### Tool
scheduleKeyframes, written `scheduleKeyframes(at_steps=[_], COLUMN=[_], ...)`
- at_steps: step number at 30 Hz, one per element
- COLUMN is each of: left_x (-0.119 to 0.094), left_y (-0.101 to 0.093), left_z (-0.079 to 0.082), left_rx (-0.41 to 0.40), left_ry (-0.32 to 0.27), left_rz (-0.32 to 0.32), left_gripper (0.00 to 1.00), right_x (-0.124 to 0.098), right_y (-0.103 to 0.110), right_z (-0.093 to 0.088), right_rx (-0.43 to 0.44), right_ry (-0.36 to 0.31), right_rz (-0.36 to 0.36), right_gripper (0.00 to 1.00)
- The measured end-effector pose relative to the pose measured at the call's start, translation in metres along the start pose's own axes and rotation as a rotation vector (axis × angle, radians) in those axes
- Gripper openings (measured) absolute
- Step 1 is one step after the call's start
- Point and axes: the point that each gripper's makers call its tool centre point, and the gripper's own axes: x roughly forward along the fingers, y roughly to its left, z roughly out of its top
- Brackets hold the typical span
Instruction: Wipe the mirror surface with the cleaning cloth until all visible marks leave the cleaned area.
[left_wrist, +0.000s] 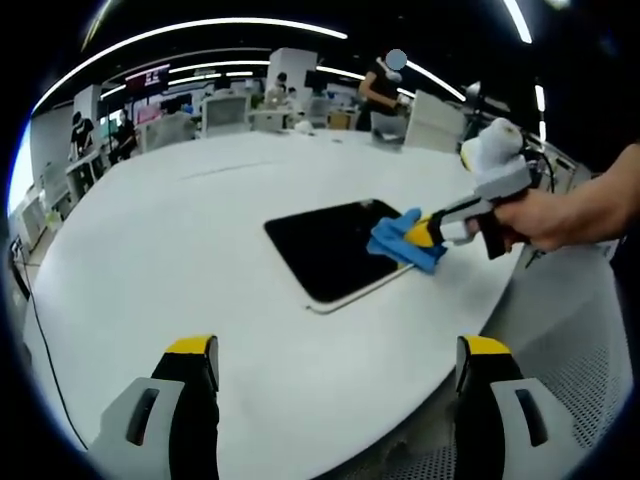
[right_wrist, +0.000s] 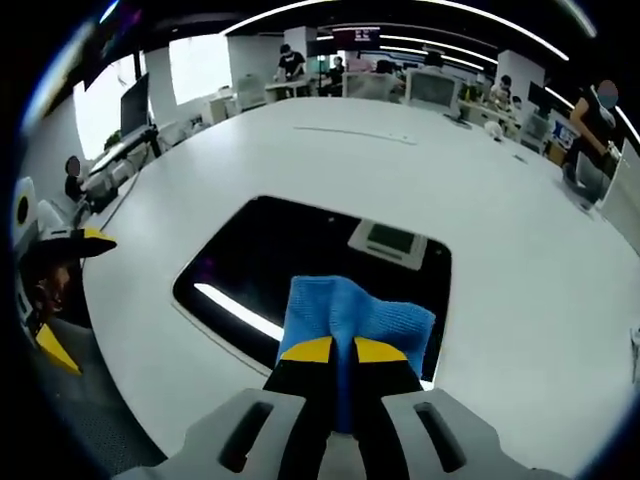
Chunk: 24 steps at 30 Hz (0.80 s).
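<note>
Big white tabletop (left_wrist: 200, 230) sweeps across both views, rounded at its near edge, with office desks and people far behind it. On it lies the mirror (left_wrist: 335, 250), a dark rounded rectangle set flat near the tabletop's edge on the right gripper's side; from the right gripper view the mirror (right_wrist: 300, 260) reflects a ceiling light strip and a square fitting. Over to the right gripper (left_wrist: 425, 235), held in a person's hand (left_wrist: 545, 215): its yellow-tipped jaws are pinched tight on the blue cleaning cloth (left_wrist: 400, 240), and that cloth is pressed down on the mirror's corner nearest the hand. In its own view the right gripper (right_wrist: 333, 352) clamps the cleaning cloth (right_wrist: 355, 315) at the mirror's near edge. The left gripper (left_wrist: 335, 375) hangs over bare tabletop, jaws spread wide, well apart from the mirror; it also peeks in at the left of the right gripper view (right_wrist: 60, 290).
</note>
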Motion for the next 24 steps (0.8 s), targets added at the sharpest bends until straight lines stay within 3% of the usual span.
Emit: scheduleKeyframes(at_steps=[14,24], left_x=[0.0,0.001], left_y=[0.0,-0.001], left_z=[0.0,0.0], left_rx=[-0.002,-0.006], left_ry=[0.0,-0.003], left_rz=[-0.004,-0.008], left_gripper=[0.99,0.99], right_x=[0.005,0.005], right_y=[0.023,0.024], right_z=[0.007,0.007], right_rx=[-0.049,-0.054], right_ry=[-0.001,-0.012], right_rz=[0.035,0.019], right_gripper=[0.01,0.01])
